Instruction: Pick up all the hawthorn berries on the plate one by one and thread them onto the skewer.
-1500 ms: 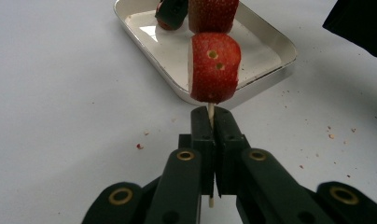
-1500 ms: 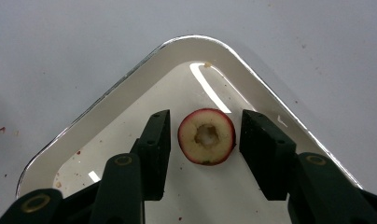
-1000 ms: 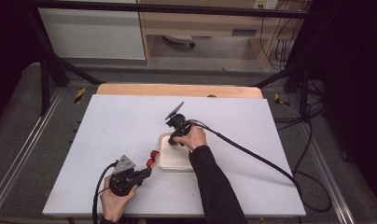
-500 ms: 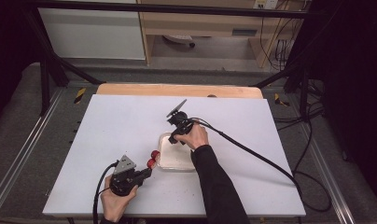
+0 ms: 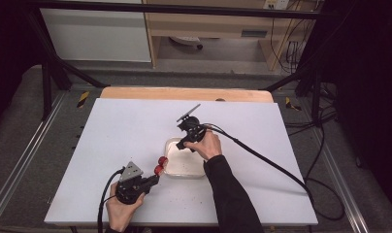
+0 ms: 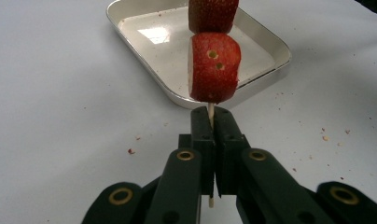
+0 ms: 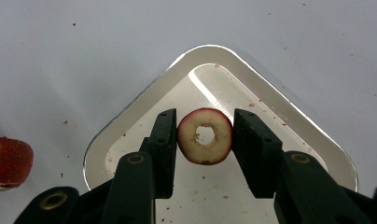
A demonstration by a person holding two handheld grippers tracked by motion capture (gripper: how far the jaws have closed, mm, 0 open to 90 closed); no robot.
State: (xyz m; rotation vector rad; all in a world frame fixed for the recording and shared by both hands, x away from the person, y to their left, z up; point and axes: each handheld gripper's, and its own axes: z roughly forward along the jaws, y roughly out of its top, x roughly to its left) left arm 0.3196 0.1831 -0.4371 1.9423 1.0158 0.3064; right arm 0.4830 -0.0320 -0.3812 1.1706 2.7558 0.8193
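My left gripper (image 6: 213, 116) is shut on a thin wooden skewer (image 6: 210, 111) that carries two red strawberry pieces (image 6: 213, 67), one above the other. In the high view the left gripper (image 5: 154, 178) sits near the table's front with the strawberries (image 5: 160, 165) at the left rim of a shallow metal tray (image 5: 184, 167). My right gripper (image 7: 205, 119) is shut on a pale ring-shaped fruit slice (image 7: 205, 136) with a red skin, held above a corner of the tray (image 7: 130, 126). From above, the right gripper (image 5: 183, 143) hangs over the tray's far edge.
The white table (image 5: 111, 131) bears small red crumbs around the tray. A wooden board (image 5: 184, 93) lies along the far edge. Black cables (image 5: 262, 155) trail from both grippers. One strawberry piece (image 7: 9, 161) shows at the left of the right gripper view.
My right gripper has risen a little above the tray with the ring slice in it. The left gripper and its skewer have stayed put.
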